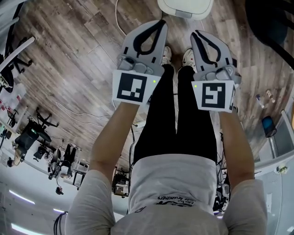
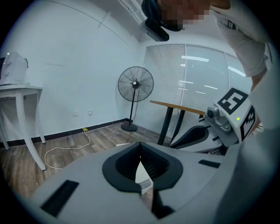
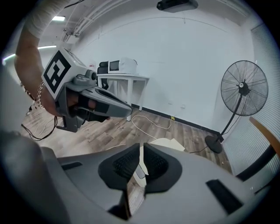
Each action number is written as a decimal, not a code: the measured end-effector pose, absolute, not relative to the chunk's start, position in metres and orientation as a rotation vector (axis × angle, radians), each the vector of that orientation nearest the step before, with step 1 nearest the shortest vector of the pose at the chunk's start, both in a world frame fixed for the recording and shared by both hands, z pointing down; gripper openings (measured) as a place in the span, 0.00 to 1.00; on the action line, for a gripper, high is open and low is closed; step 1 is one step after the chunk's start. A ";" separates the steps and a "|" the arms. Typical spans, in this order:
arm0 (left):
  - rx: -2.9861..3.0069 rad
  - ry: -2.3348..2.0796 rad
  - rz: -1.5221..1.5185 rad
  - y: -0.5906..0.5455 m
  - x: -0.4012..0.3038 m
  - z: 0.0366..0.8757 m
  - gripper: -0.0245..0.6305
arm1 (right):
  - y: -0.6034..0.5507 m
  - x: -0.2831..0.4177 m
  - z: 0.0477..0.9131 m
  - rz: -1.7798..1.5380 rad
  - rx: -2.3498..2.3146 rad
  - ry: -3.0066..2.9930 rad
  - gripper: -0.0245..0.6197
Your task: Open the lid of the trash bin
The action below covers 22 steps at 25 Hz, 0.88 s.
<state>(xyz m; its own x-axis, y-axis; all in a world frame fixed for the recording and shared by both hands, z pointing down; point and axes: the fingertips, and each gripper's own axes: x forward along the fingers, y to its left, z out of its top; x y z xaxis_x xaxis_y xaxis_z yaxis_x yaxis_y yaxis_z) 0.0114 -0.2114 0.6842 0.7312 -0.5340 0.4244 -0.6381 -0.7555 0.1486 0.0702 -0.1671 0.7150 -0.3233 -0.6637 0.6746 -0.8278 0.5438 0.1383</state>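
The white trash bin [image 1: 185,7] stands on the wood floor at the top of the head view, just beyond the person's shoes, lid down. My left gripper [image 1: 161,23] and right gripper [image 1: 197,34] are held side by side above the legs, pointing toward it and short of it. Both are shut with nothing between the jaws. In the left gripper view, my left gripper [image 2: 140,151] shows only a thin slit, with a sliver of the bin [image 2: 142,175] through it. The right gripper view shows my right gripper [image 3: 141,151] likewise, the bin's lid [image 3: 168,143] pale behind it.
A standing fan [image 2: 135,85] is by the window blinds, next to a wooden-topped table [image 2: 179,107]. A white table [image 3: 124,78] with equipment stands at the wall. A white cable [image 2: 65,148] lies on the floor. A dark chair [image 1: 271,23] is right of the bin.
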 end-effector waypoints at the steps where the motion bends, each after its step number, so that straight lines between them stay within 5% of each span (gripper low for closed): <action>1: 2.650 -0.913 0.534 -0.211 0.012 0.691 0.06 | -0.168 0.070 0.721 0.298 1.190 -2.080 0.09; 22: 2.631 -0.829 0.663 -0.211 0.028 0.781 0.06 | -0.182 0.062 0.842 0.223 0.952 -1.979 0.09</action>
<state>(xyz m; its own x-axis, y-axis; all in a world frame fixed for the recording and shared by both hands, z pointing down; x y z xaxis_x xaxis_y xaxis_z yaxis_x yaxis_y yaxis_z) 0.0281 -0.2113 0.7805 0.7267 -0.4593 0.5108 -0.5994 -0.7872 0.1449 0.0623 -0.1823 0.8417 -0.2978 -0.5355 0.7903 -0.6977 0.6871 0.2027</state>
